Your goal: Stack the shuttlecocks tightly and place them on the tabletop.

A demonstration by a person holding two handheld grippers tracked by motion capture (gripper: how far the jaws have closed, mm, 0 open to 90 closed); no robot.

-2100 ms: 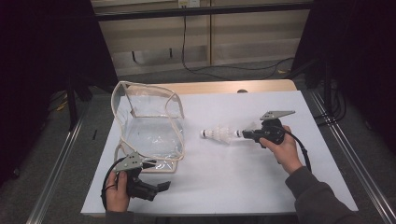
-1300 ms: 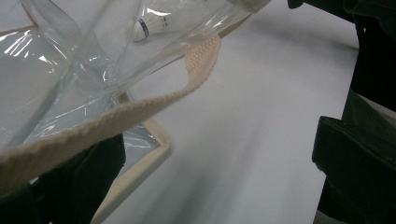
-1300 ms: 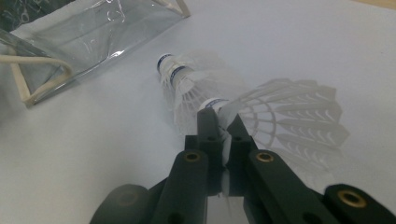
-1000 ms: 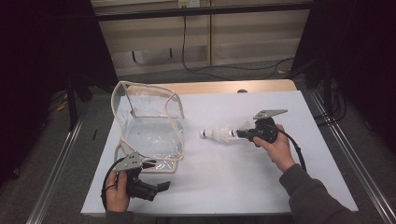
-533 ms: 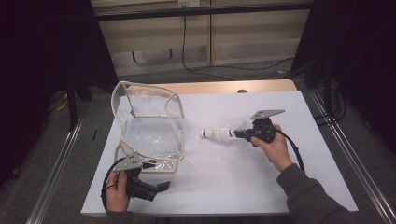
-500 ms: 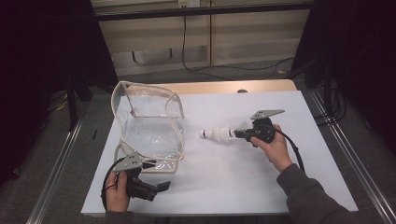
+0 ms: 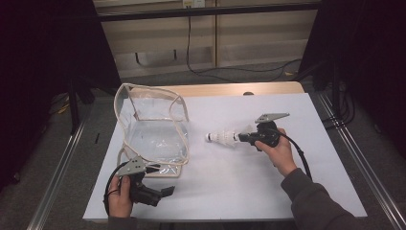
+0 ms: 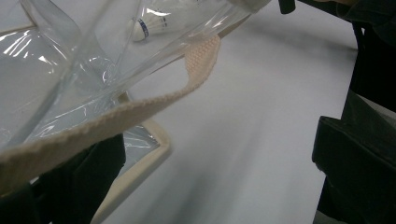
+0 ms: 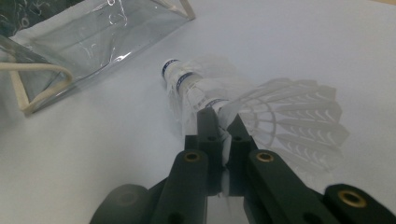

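A nested stack of white shuttlecocks (image 7: 222, 137) with blue-banded corks lies level just above the white table sheet, corks pointing left toward the bag. My right gripper (image 7: 242, 138) is shut on the feather skirt of the shuttlecocks (image 9: 187, 84), its jaws (image 9: 219, 122) pinched together. A clear plastic bag (image 7: 153, 129) with cream trim stands open at the left. My left gripper (image 7: 165, 191) rests at the bag's near corner. In the left gripper view the bag's cream strap (image 8: 196, 70) crosses close over one black jaw. The shuttlecocks (image 8: 149, 25) show through the bag's clear plastic (image 8: 70, 70).
The white sheet (image 7: 230, 187) covers the table; a strip of bare wood (image 7: 230, 89) shows along the far edge. Metal rails run down both sides. The right gripper's cable (image 7: 299, 155) trails beside the person's sleeve (image 7: 311, 201).
My right gripper has edged slightly left along the shuttlecocks, whose cork end has stayed where it was. The left gripper and the bag have kept still.
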